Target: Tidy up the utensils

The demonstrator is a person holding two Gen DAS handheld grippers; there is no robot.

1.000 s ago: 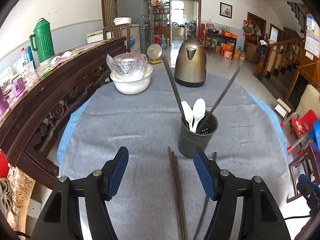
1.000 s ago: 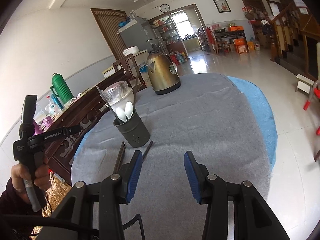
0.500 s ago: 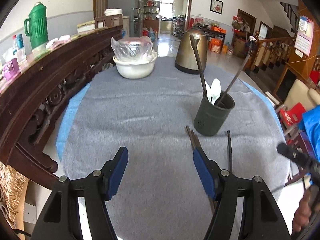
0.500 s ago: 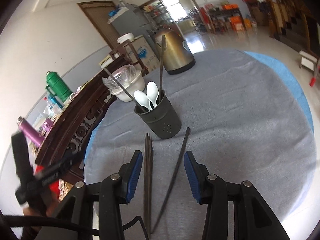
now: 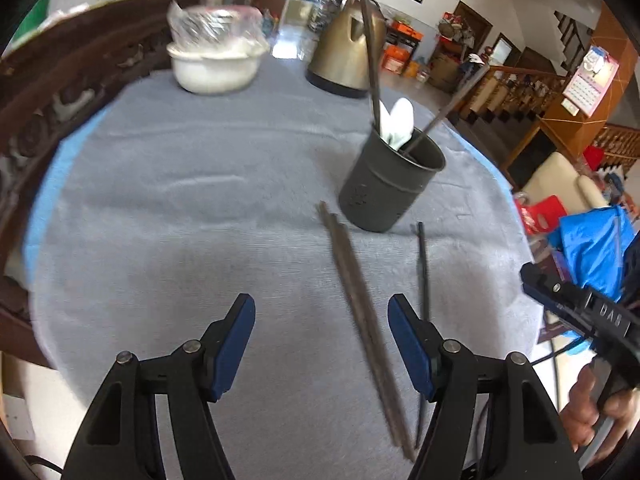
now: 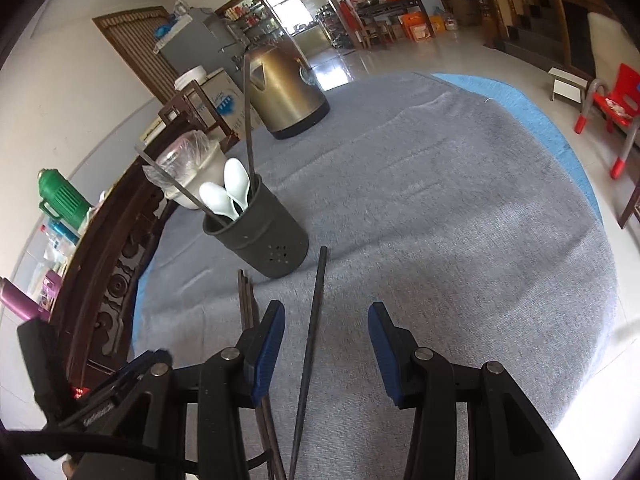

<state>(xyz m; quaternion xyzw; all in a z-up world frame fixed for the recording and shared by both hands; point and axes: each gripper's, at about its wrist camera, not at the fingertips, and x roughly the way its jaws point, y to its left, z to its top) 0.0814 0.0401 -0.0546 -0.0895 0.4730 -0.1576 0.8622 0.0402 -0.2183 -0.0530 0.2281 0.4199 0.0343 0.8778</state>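
Inspection finds the task partly complete. The dark utensil holder (image 6: 258,232) stands upright on the grey table cloth (image 6: 460,208) and already contains two white spoons (image 6: 228,196) and two dark chopsticks (image 6: 249,120) leaning out over its rim. Outstanding items lie flat on the cloth in front of the holder: a bundle of brownish chopsticks (image 5: 362,312), its far end just beside the holder's base on the left, and a single dark chopstick (image 6: 312,344), its far tip near the holder's base on the right. The exact count in the bundle cannot be told; it appears to be two or three. The left gripper (image 5: 322,344) is spread wide and holds nothing; the bundle runs between its fingers but is not gripped. The right gripper (image 6: 326,348) is likewise wide apart and empty, with the single chopstick lying between its fingers on the cloth. Judgement: the spoons are done, and the loose chopsticks remain to be lifted and placed in the holder. A kettle (image 6: 286,92) and a covered white bowl (image 5: 216,62) stand beyond the holder, not involved.
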